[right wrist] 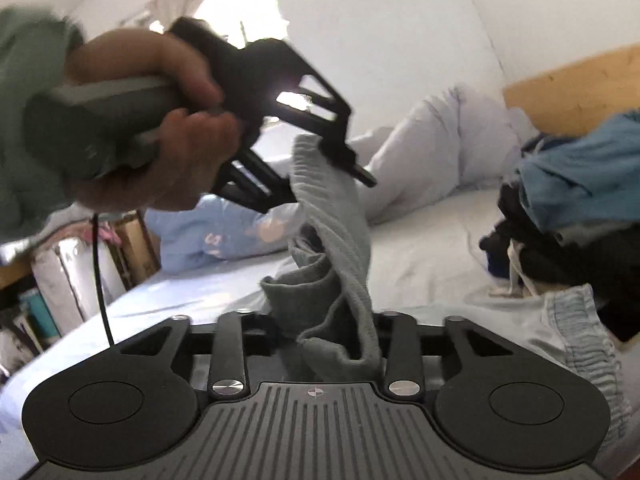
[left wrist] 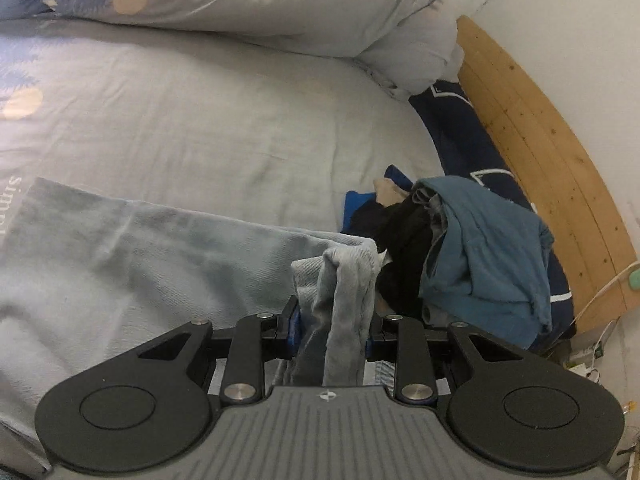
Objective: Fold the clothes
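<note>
White walls, wooden headboard (left wrist: 548,152), pale sheet over the bed (left wrist: 192,128). Left claw (left wrist: 333,330) clamped on a bunched fold of the grey garment (left wrist: 348,304), raised above the bed, gripped by a bare hand (right wrist: 160,128). Right claw (right wrist: 326,334) lower, clamped on the same garment's hanging end. Heap of unfolded clothes (left wrist: 472,248) just beside, near the headboard.

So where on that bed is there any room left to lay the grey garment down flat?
The widest bare sheet lies between the rumpled duvet and the pale jeans. It is crowded by the headboard, where the clothes pile sits. Both the left gripper and right gripper grip the grey garment.
</note>
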Demonstrator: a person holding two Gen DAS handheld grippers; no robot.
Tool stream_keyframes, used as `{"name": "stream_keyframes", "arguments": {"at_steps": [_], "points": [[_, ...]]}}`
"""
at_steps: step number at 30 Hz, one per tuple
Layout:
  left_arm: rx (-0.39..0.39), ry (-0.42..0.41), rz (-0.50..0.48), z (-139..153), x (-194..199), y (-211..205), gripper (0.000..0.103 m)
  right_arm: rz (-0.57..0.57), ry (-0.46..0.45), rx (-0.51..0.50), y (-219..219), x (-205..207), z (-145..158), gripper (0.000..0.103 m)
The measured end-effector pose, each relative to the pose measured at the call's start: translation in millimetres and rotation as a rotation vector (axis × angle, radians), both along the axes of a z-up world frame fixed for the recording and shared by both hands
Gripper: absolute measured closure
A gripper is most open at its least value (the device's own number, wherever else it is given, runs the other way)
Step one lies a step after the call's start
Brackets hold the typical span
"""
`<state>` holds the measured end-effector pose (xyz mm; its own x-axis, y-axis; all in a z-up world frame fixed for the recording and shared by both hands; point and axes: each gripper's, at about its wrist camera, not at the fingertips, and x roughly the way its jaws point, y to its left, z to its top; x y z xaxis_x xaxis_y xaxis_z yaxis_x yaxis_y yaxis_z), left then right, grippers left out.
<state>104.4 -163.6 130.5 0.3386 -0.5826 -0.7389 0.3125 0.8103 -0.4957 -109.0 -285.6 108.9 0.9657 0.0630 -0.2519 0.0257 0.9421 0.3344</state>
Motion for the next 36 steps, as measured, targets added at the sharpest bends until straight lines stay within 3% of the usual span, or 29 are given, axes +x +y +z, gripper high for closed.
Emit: {"name": "stream_keyframes", "arguments": {"at_steps": [5,10,13,21,25,26,29,31,33,36], "points": [[0.001,0.005,-0.024,10,-16,-13,0.073,-0.046,-0.004,0.054,-18,-14,6,0.07],[-0.03,0.014,-0.072,11,-32,-63,0.074,-0.145,-0.004,0.091,-51,-34,12,0.07],[-0.009,0.032,-0.099,-8,-38,-98,0.074,-0.221,0.021,0.115,-78,-44,7,0.07],[0.084,0.073,-0.138,-73,-56,-168,0.073,-0.316,0.211,0.212,-126,-45,-49,0.069],[0.089,0.045,-0.146,-92,-62,-183,0.056,-0.378,0.254,0.194,-140,-47,-63,0.059],[0.084,0.039,-0.154,-94,-63,-185,0.053,-0.402,0.26,0.185,-144,-47,-66,0.048],[0.009,0.044,-0.173,-97,-64,-189,0.038,-0.471,0.294,0.156,-153,-47,-70,0.046],[-0.042,0.043,-0.186,-95,-65,-192,0.02,-0.504,0.333,0.156,-158,-48,-73,0.042],[-0.07,0.02,-0.193,-89,-67,-195,0.015,-0.534,0.351,0.162,-164,-50,-75,0.029],[-0.108,-0.025,-0.211,-74,-71,-186,0.012,-0.576,0.337,0.118,-165,-53,-71,0.026]]}}
